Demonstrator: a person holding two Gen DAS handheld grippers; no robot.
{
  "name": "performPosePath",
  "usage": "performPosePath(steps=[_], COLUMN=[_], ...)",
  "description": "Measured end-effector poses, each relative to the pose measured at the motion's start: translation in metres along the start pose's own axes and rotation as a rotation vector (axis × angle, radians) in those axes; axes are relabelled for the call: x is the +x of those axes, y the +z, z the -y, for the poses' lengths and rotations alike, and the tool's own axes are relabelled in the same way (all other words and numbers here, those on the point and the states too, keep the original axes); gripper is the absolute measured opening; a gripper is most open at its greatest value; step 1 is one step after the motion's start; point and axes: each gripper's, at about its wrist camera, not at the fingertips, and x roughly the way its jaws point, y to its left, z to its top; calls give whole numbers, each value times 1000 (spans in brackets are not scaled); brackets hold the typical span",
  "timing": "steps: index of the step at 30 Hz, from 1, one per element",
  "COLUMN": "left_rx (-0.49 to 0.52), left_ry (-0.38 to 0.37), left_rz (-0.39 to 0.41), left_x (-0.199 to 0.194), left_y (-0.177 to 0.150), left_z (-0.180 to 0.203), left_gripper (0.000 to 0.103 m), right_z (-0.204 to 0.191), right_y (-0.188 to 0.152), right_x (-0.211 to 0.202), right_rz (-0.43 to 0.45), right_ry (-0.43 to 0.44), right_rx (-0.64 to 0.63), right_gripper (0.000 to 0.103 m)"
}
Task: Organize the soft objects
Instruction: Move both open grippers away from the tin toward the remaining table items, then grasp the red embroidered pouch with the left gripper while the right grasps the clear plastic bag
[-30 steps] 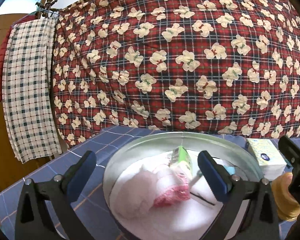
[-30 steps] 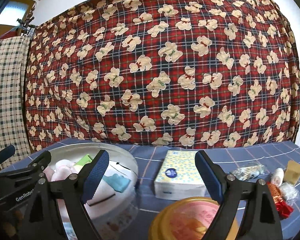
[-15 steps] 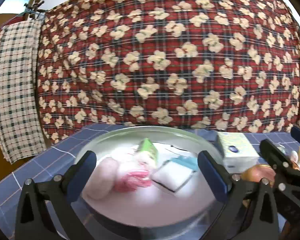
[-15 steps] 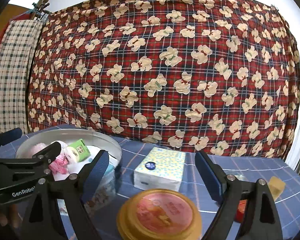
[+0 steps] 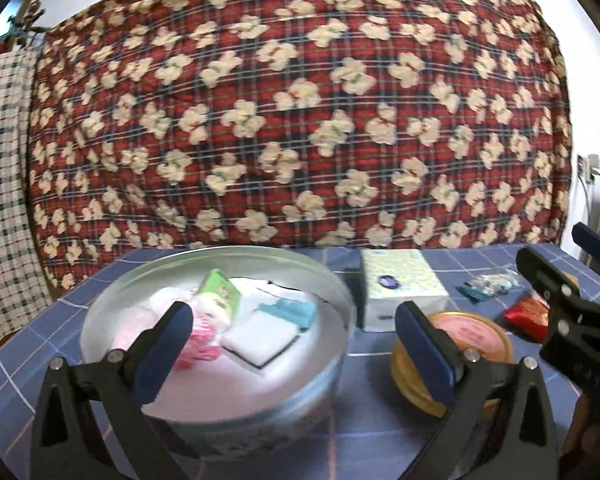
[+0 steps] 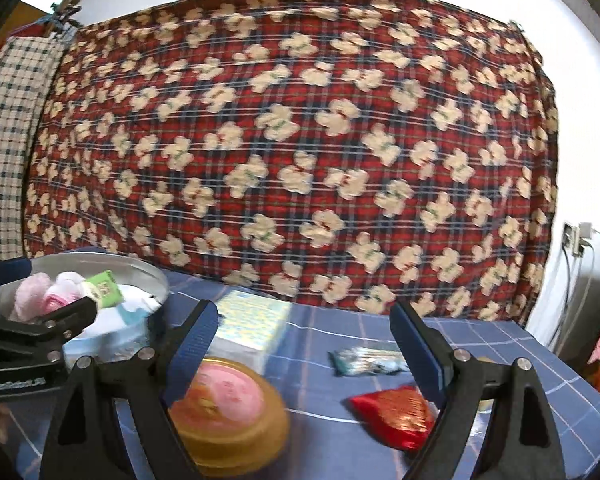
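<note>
A round metal tin [image 5: 100, 312] on the blue checked tablecloth holds pink fluffy cloths [image 5: 200, 340], a green pack [image 5: 220, 292], a white cloth [image 5: 260, 340] and a teal piece [image 5: 292, 310]. My left gripper [image 5: 294, 320] hangs open over the tin's near right side, nothing between its fingers. My right gripper [image 6: 304, 320] stands open above the table, with a gold tin with a pink lid [image 6: 228, 404] under its left finger and a red foil pouch [image 6: 396, 408] by its right finger. A tissue pack [image 6: 252, 324] lies just beyond.
A clear bag of small items [image 6: 364, 356] lies behind the red pouch. A red plaid quilt with bears [image 6: 300, 140] hangs across the back, a checked cloth [image 6: 4, 140] to its left. Cables and a wall socket [image 6: 576, 236] are at the far right.
Both grippers have swung to the right across the table. The metal tin has slid left in both views, and the red pouch and clear bag have come into view.
</note>
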Motion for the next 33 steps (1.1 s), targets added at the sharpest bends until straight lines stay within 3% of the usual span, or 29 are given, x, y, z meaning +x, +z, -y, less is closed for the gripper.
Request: performPosePath(steps=[16, 24, 33], left_rx=[115, 191, 208], left_ry=[-161, -272, -392], left_rz=[4, -15, -106], left_x=[-7, -8, 8], left_y=[0, -1, 8], left_z=[72, 130, 210], left_gripper=[102, 102, 102], right_z=[114, 194, 239], right_y=[-16, -32, -48], right_x=[-1, 1, -6], right_rz=[-49, -113, -151], right_ry=[-227, -350, -430], right_rx=[104, 260, 457], right_gripper=[90, 90, 90])
